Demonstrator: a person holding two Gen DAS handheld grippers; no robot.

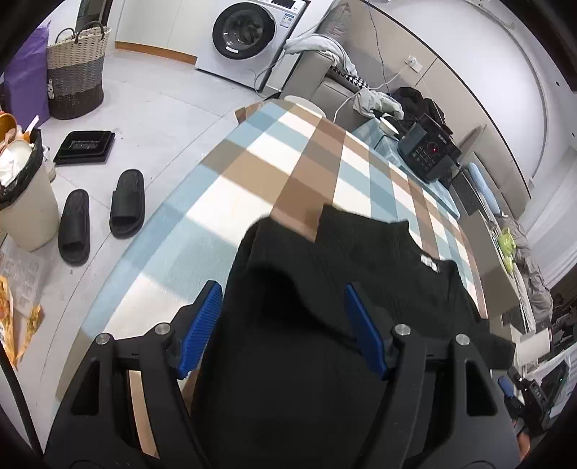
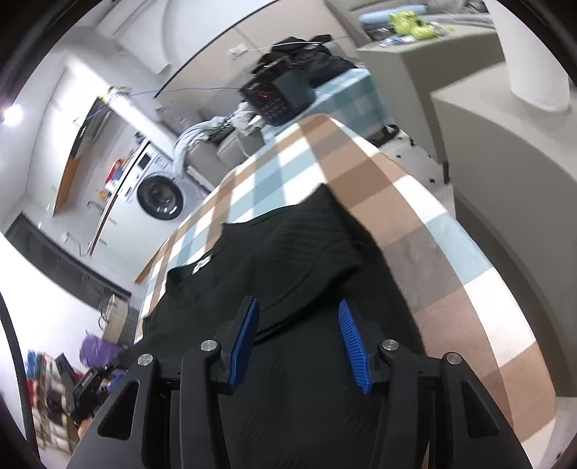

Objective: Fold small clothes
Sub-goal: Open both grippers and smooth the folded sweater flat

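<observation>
A black ribbed knit garment [image 1: 324,296] with a small white neck label [image 1: 429,262] lies on a table covered by a blue, brown and white checked cloth [image 1: 252,173]. One side of it is folded over onto itself. My left gripper [image 1: 285,292] is open, its blue pads either side of the garment's folded edge, just above it. In the right wrist view the same garment [image 2: 288,259] lies under my right gripper [image 2: 297,306], which is open over a raised fold, holding nothing. The label shows there too [image 2: 201,265].
A dark device with a keypad [image 1: 427,151] stands at the table's far end, also in the right wrist view [image 2: 277,95]. Slippers [image 1: 126,204], a bin [image 1: 25,194], a woven basket [image 1: 77,72] and a washing machine [image 1: 249,32] are on the floor to the left. A sofa [image 2: 505,144] flanks the right.
</observation>
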